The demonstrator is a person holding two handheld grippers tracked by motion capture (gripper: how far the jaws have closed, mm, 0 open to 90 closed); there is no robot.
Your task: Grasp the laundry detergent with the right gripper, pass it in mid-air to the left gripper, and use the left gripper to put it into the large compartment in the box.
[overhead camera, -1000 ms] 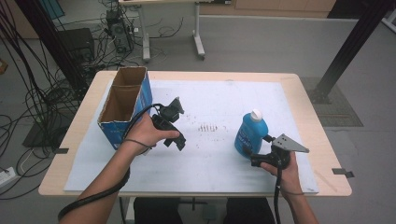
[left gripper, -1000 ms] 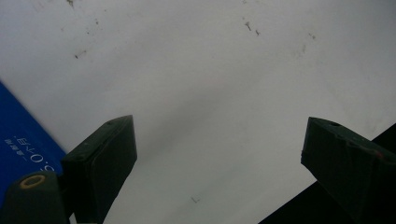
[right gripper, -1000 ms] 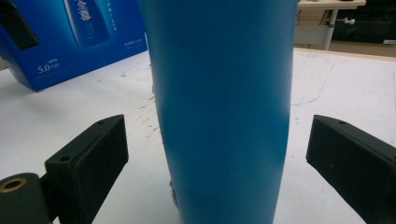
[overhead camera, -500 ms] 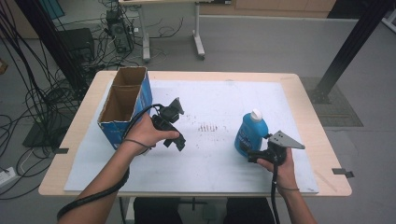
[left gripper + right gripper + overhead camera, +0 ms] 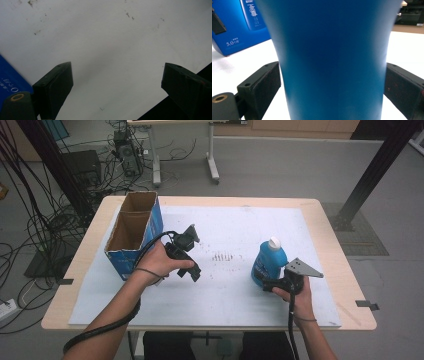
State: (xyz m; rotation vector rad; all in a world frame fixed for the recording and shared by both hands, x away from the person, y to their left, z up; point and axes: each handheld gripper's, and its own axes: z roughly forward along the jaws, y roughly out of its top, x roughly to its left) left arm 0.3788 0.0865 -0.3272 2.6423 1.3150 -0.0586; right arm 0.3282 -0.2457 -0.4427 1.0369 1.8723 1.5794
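Since a second ago my right gripper (image 5: 262, 284) has slid in toward the blue bottle (image 5: 269, 261), now jaws either side of its base; left side unchanged

Right gripper view: bottle body (image 5: 332, 60) sits between my two black pads (image 5: 263, 85), both pads right at the bottle's sides with barely a sliver of gap on the left one, so jaws apart around it, can't tell if they press it yet. Bottle upright, white cap on top, standing on the white mat (image 5: 240, 220) at about 4 o'clock of the table centre. My right hand (image 5: 295, 295) comes in from 6 o'clock of the bottle

My left gripper (image 5: 192, 272) held in my left hand (image 5: 160, 262), near mid-table at roughly 8 o'clock of the centre, just at 3 o'clock of the open cardboard box (image 5: 132, 232). Left gripper view: jaws wide apart, nothing between them, bare mat (image 5: 112, 50) below, a corner of the blue box (image 5: 10, 77) at 8 o'clock of that view

Box well apart from the bottle, at its 9 o'clock. Small dark scuff marks (image 5: 222, 256) on the mat between the two grippers
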